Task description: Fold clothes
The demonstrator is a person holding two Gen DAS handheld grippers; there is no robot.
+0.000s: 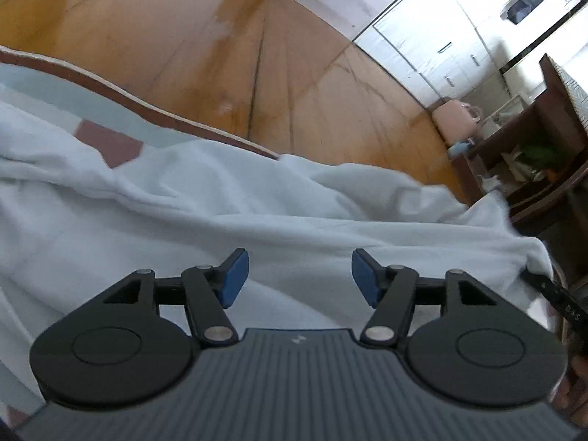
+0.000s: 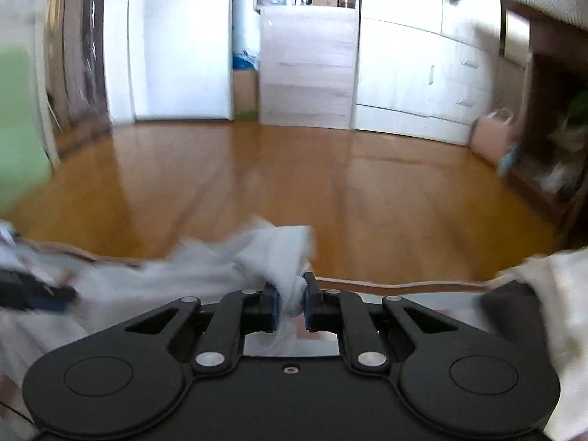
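- One crumpled white cloth garment (image 1: 228, 198), spread over the bed.
- Two black grippers, the left gripper (image 1: 299, 277) and the right gripper (image 2: 290, 307), both above the garment.
- One pink rounded bag (image 2: 492, 134) on the floor beyond the garment.

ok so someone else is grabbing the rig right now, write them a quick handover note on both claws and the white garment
Left claw: open, pads apart, nothing between them, poised just above the white garment.
Right claw: shut on a bunched fold of the same garment, which sticks up past the pads.
Garment: spread out and rumpled on the bed, near the bed edge, wooden floor beyond.
Done: one grip taken, no neat fold visible.
Left: probably grab a second point with the left claw, then fold and flatten.
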